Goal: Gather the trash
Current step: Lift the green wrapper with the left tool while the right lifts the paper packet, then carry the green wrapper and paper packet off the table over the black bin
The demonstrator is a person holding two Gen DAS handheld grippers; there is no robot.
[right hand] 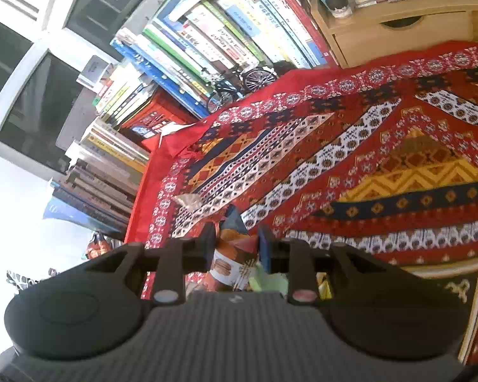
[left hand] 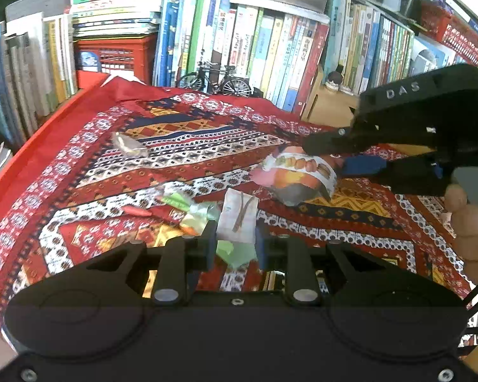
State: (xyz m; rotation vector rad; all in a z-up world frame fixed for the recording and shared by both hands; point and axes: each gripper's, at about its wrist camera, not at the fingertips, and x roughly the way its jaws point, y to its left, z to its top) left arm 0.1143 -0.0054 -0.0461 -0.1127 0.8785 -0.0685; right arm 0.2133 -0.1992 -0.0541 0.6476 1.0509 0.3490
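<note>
The pale paper wrapper, printed with brown strokes and with a green flap at its lower end, stands between the blue pads of the left gripper, whose fingers are clamped on it near the table's front. Just to its left a crumpled clear wrapper with green and orange print lies on the cloth, touching a small orange-red scrap. To the right, the macaron-printed snack bag hangs pinched in the right gripper, its silvery underside turned down just above the cloth; the right wrist view shows the same bag squeezed between that gripper's two fingers. A person's hand grasps the right gripper's handle at the frame's edge. Farther back on the left, a crumpled silvery wrapper lies alone, well apart from the rest. All of this sits on a red patterned tablecloth. Beyond it stand a miniature bicycle, a red plastic crate under stacked booklets, a row of upright books, and a wooden drawer unit
</note>
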